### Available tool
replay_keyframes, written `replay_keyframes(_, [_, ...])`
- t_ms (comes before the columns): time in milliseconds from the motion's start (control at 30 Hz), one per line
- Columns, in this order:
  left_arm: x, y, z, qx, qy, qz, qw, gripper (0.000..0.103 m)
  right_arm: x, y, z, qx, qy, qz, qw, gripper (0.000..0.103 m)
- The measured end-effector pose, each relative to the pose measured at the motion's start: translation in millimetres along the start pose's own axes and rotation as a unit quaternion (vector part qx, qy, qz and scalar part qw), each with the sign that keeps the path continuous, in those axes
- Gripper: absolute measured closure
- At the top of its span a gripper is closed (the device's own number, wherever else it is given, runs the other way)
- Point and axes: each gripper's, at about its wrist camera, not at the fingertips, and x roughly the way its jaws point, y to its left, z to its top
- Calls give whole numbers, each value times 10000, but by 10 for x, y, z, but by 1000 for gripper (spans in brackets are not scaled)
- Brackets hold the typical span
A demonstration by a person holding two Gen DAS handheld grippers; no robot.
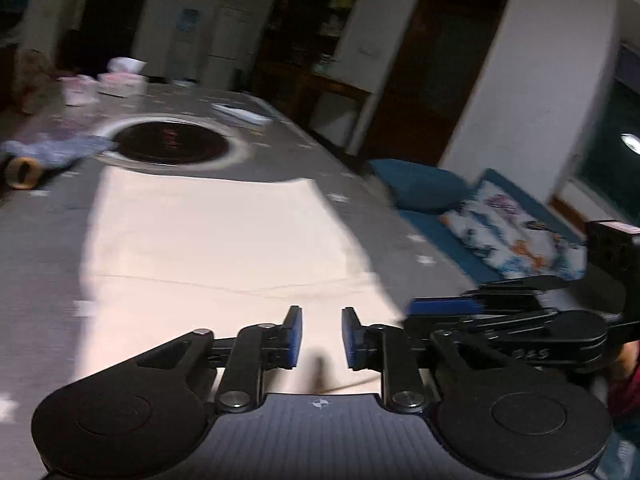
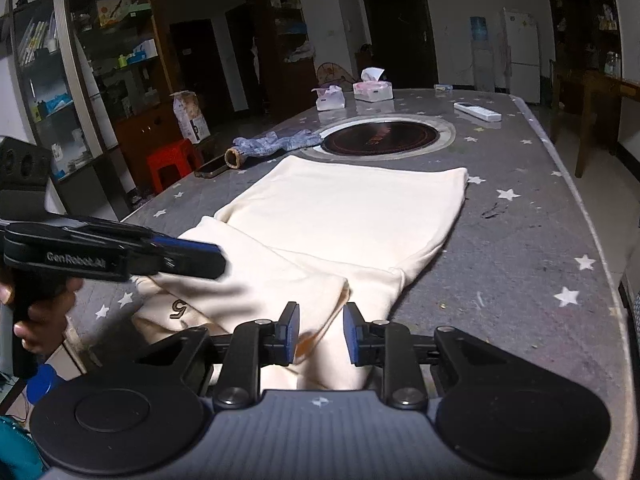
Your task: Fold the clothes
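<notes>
A cream garment (image 2: 344,216) lies spread along the grey star-print table (image 2: 520,248), with a sleeve folded across its near end and small dark lettering (image 2: 178,309) near the front edge. It also shows in the left wrist view (image 1: 224,240), blurred. My left gripper (image 1: 321,338) is open and empty, just above the garment's near edge; it shows from the side in the right wrist view (image 2: 208,260). My right gripper (image 2: 321,334) is open and empty over the garment's near right corner; it shows in the left wrist view (image 1: 444,308).
A round black hotplate (image 2: 380,136) is set in the table beyond the garment. A blue cloth (image 2: 276,142), a wooden tube (image 2: 234,158), a phone (image 2: 210,170), tissue boxes (image 2: 372,88) and a remote (image 2: 476,111) lie farther off. A red stool (image 2: 172,160) stands left; a blue sofa (image 1: 480,216) is right.
</notes>
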Motion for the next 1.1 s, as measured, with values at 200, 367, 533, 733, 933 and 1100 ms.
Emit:
replay_keyframes(200, [-376, 370, -139, 26, -113, 1018, 9947, 57, 268, -20, 42, 6, 199, -154, 9997, 74])
replay_keyframes(367, [-558, 522, -288, 101, -13, 1294, 9915, 49, 402, 33, 57, -82, 286, -148, 9994, 74])
replay_keyframes(533, [-587, 518, -428, 214, 118, 1315, 9910, 49, 427, 131, 64, -359, 336, -295, 9984, 94])
replay_keyframes(733, [-458, 518, -416, 369, 76, 1296, 9909, 56, 306, 183, 173, -584, 153, -455, 9971, 98])
replay_keyframes(933, [-419, 480, -450, 658, 98, 1285, 9895, 82, 215, 250, 257, -911, -59, -856, 9921, 98])
replay_keyframes(1100, [-435, 455, -464, 792, 111, 1266, 9887, 93, 312, 151, 161, -709, 187, -894, 9933, 96])
